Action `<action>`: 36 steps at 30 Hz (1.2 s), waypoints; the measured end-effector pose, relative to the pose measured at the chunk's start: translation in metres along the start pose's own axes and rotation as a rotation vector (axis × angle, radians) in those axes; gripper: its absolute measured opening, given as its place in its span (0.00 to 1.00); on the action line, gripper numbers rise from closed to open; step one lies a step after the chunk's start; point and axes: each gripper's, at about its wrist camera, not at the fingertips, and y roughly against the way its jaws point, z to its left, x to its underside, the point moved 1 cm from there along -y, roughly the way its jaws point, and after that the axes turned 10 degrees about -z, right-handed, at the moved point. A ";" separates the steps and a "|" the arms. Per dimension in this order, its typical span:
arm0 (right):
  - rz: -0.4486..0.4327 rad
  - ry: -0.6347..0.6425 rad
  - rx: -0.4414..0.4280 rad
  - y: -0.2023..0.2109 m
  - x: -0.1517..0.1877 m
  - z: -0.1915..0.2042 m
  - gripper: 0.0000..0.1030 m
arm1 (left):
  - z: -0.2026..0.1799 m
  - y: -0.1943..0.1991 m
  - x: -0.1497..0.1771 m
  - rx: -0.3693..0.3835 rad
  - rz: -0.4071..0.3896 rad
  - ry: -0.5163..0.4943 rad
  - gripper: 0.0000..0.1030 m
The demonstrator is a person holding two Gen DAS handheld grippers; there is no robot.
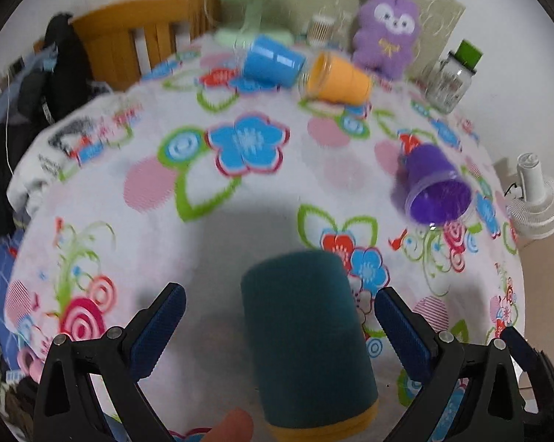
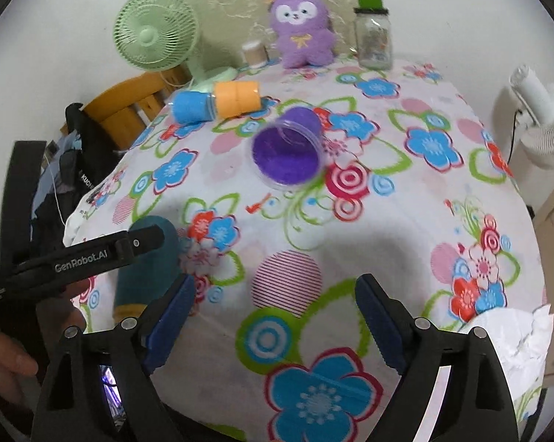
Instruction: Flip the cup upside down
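A dark teal cup (image 1: pixel 306 335) with a yellow band at its rim stands between the fingers of my open left gripper (image 1: pixel 279 315), base up, not touched by either pad. It also shows in the right wrist view (image 2: pixel 146 269), partly behind the left gripper's arm. A purple cup (image 1: pixel 433 184) lies on its side on the flowered tablecloth, mouth toward me; it also shows in the right wrist view (image 2: pixel 288 147). A blue cup (image 1: pixel 273 59) and an orange cup (image 1: pixel 337 78) lie on their sides at the back. My right gripper (image 2: pixel 275 307) is open and empty above the cloth.
A green fan (image 2: pixel 155 31), a purple plush toy (image 2: pixel 300 25), a small jar (image 2: pixel 254 53) and a glass jar with a green lid (image 2: pixel 372 33) stand along the back edge. A white fan (image 2: pixel 538 118) stands off the right edge. A wooden chair (image 1: pixel 129 37) is back left.
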 end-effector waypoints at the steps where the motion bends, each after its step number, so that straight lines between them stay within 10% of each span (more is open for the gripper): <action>1: 0.005 -0.012 -0.008 -0.002 0.001 -0.004 0.87 | 0.000 -0.002 0.001 -0.001 0.010 0.009 1.00; 17: 0.002 -0.071 -0.048 -0.003 0.008 -0.021 0.87 | -0.014 -0.018 -0.005 0.118 0.126 0.014 0.70; 36: -0.013 -0.006 -0.073 0.002 0.007 0.007 0.87 | -0.011 0.063 -0.023 0.080 -0.180 -0.077 0.66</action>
